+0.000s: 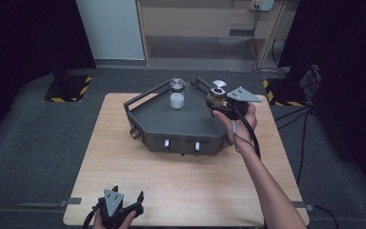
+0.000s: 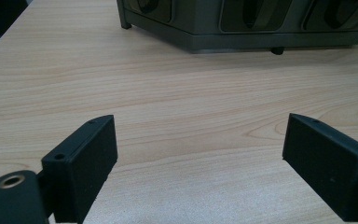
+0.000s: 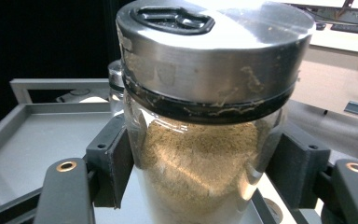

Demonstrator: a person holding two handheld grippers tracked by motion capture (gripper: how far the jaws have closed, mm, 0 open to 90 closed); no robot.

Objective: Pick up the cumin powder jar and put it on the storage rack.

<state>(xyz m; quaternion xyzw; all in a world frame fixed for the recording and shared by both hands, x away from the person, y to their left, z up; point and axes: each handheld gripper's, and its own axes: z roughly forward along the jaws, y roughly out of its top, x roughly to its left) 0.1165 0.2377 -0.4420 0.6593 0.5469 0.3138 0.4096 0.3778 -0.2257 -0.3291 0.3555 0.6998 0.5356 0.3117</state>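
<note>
Right gripper: my right gripper (image 1: 218, 106) is at the far right corner of the dark grey angular metal tray (image 1: 181, 125), its jaws closed onto the sides of a clear glass jar of tan powder with a brushed steel lid (image 3: 205, 121).

Grip: in the right gripper view I see both black pads pressed flat against the glass below the lid's black collar, one on each side, with the jar upright between them.

Jar position: in the high view the tan jar (image 1: 216, 95) sits at the tray's right rear edge, over or just inside the rail; I cannot tell whether its base touches the tray floor.

Second jar: a clear glass jar of white powder with a steel lid (image 1: 177, 94) stands upright on the tray floor near the back, well apart from the held one, with bare tray floor between them.

Tray edges: I see a raised rail along the back and left sides, and a lower front wall facing me with two small light tabs.

Left gripper: my left gripper (image 1: 119, 202) rests at the near edge of the light wooden table (image 1: 124, 167), jaws spread wide and holding nothing.

Open room: in the left gripper view, bare wood (image 2: 182, 107) runs unbroken from the jaws to the tray's front wall (image 2: 242, 28); the table's left side is also bare.
</note>
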